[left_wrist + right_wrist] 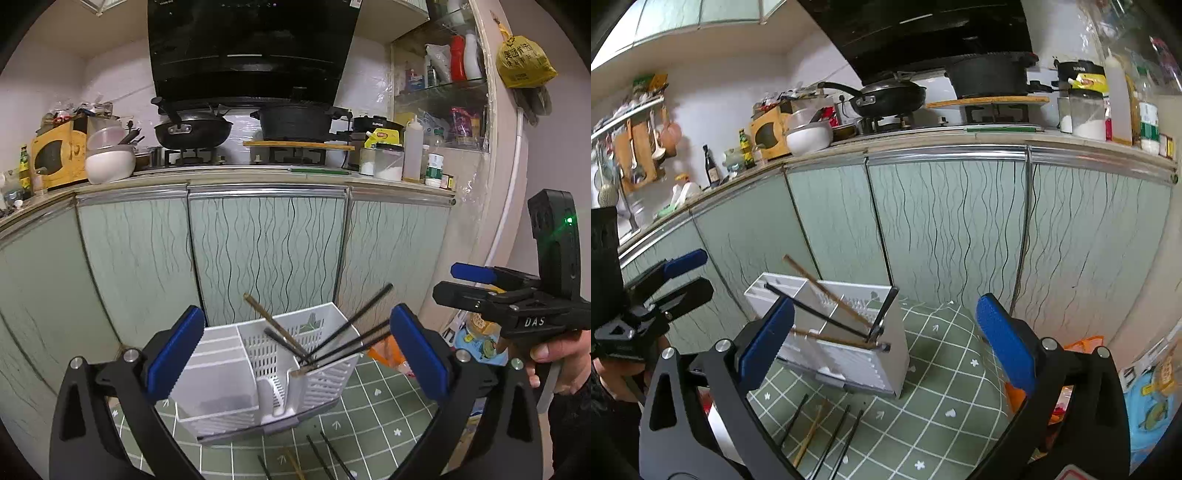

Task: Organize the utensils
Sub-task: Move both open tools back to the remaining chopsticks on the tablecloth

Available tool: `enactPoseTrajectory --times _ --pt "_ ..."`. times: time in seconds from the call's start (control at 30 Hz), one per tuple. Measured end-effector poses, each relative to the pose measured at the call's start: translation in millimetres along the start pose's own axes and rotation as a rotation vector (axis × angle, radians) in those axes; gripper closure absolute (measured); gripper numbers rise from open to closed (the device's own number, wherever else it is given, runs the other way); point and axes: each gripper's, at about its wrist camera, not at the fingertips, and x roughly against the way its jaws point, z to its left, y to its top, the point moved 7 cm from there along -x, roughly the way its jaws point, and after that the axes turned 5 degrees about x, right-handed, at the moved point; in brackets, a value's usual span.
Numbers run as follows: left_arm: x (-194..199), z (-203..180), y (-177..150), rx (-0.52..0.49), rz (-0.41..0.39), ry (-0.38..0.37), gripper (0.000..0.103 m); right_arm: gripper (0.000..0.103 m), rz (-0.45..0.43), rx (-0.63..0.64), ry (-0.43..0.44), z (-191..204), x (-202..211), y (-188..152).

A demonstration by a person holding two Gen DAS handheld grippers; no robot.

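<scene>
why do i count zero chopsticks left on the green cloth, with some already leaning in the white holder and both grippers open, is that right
Not quite: several chopsticks lie on the green cloth before the white holder, clearest in the right wrist view. Some already lean in the holder, and the left gripper and right gripper are open.

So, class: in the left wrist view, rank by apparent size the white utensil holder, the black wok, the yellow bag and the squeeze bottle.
1. White utensil holder, though it sits nearest the camera.
2. Black wok.
3. Yellow bag.
4. Squeeze bottle, close to the bag, so that pair is unsure.

White perforated plastic caddy (317, 354), glossy wavy-lined cabinet doors (266, 254)
</scene>
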Motion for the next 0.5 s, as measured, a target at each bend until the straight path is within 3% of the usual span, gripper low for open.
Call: enactPoseTrajectory --times 0.5 --pt "56.2 2.7 -44.1 0.017 0.015 0.059 0.004 0.008 0.027 0.059 -0.025 28.2 45.7 -43.8"
